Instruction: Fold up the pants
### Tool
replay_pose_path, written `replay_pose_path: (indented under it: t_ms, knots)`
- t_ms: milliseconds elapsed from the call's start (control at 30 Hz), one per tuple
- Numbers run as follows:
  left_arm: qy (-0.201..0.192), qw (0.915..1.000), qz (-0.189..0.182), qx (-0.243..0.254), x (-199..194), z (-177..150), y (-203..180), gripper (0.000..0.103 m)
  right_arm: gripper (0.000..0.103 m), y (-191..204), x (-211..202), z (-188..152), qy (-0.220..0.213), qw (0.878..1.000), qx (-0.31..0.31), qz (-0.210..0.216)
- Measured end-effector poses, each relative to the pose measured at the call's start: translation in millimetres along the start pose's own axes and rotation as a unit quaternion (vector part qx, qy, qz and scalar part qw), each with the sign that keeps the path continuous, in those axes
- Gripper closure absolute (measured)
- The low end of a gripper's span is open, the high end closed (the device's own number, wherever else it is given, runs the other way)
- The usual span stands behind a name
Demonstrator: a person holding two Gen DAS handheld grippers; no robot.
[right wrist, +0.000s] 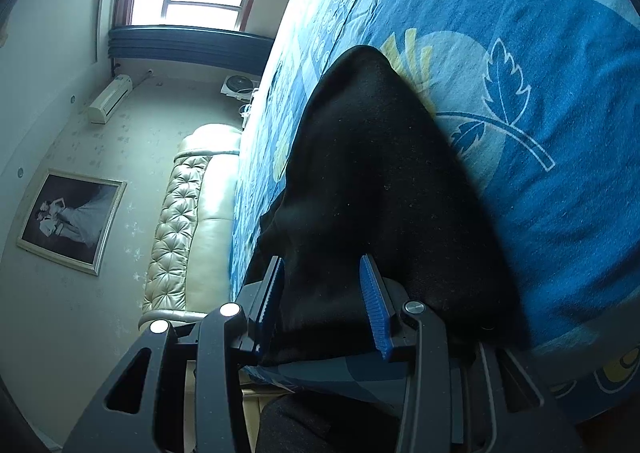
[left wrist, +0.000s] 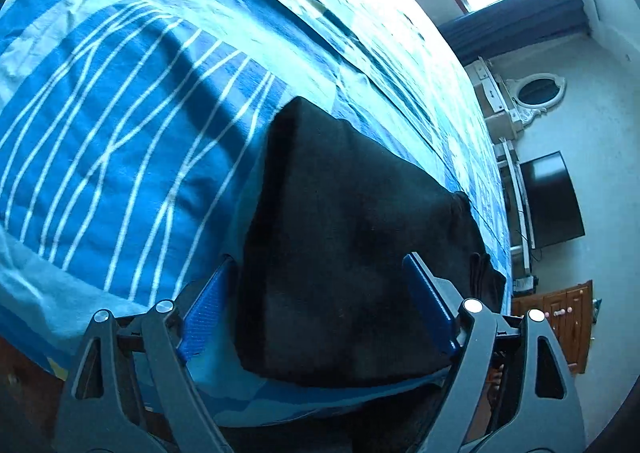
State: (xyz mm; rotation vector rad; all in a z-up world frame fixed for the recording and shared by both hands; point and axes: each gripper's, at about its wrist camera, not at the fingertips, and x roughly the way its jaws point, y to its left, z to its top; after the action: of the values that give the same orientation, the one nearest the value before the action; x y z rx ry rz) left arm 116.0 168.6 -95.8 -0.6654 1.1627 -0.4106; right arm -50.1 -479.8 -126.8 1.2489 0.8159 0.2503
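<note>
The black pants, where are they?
In both views the black pants lie on the blue bedspread near the bed's edge, right in front of both tongs.

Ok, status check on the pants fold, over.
Left gripper open, fingers wide either side of the black pants. Right gripper part open over the same pants, grip unclear. Pants bunched on blue bedspread. Nothing in the way.

The bed (left wrist: 120, 133) is left bare to one side of the folded black pants (left wrist: 340, 233), where wide blue bedspread is offered for a pass. The pants are lain near the bed's edge. In the right wrist view, open bedspread is likewise seen beyond the pants, while the other side is bounded by a tufted headboard (right wrist: 180, 225) against the wall.
</note>
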Motion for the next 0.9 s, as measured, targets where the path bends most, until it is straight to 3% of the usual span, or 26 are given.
replay_pose_path:
  t_ms: [67, 100, 133, 167, 233, 267, 367, 633, 767, 900]
  knots:
    - [0.007, 0.9999, -0.012, -0.004, 7.0, 0.3, -1.3, 0.023, 0.063, -0.6, 0.5, -0.3, -0.002, 1.000, 0.002, 0.002]
    - [0.006, 0.9998, -0.016, -0.006, 8.4, -0.1, -0.8, 0.029, 0.063, -1.1, 0.3, -0.3, -0.003, 1.000, 0.003, 0.003]
    - [0.003, 0.9998, -0.018, -0.010, 8.5, 0.0, 1.4, 0.037, 0.063, -1.8, -0.8, -0.9, -0.004, 1.000, 0.005, 0.004]
    - [0.004, 0.9995, -0.023, -0.021, 9.3, -0.2, 5.7, 0.056, 0.063, -2.6, -1.2, -1.3, -0.005, 1.000, 0.007, 0.005]
    - [0.001, 0.9979, -0.042, -0.050, 7.0, -3.3, 15.5, 0.064, 0.063, -3.4, -1.7, -1.7, -0.007, 1.000, 0.010, 0.007]
    - [0.000, 0.9975, -0.045, -0.055, 5.8, -5.0, 16.6, 0.074, 0.063, -3.9, -1.9, -1.9, -0.008, 1.000, 0.010, 0.007]
    - [-0.003, 0.9980, -0.031, -0.056, -1.5, -6.2, 8.0, 0.090, 0.063, -4.5, -2.3, -1.9, -0.009, 1.000, 0.010, 0.007]
    - [-0.029, 0.9995, 0.012, 0.000, -32.4, 5.9, -70.8, 0.092, 0.061, -1.7, -5.8, -1.7, -0.012, 1.000, 0.013, 0.003]
    - [-0.049, 0.9956, 0.046, 0.066, -41.1, 5.5, -132.3, 0.092, 0.050, 13.4, -7.2, -1.7, -0.012, 1.000, 0.001, -0.007]
    - [-0.052, 0.9916, 0.040, 0.112, -40.9, 1.4, -190.5, 0.092, 0.038, 36.9, -11.9, 0.2, -0.023, 0.999, -0.026, -0.030]
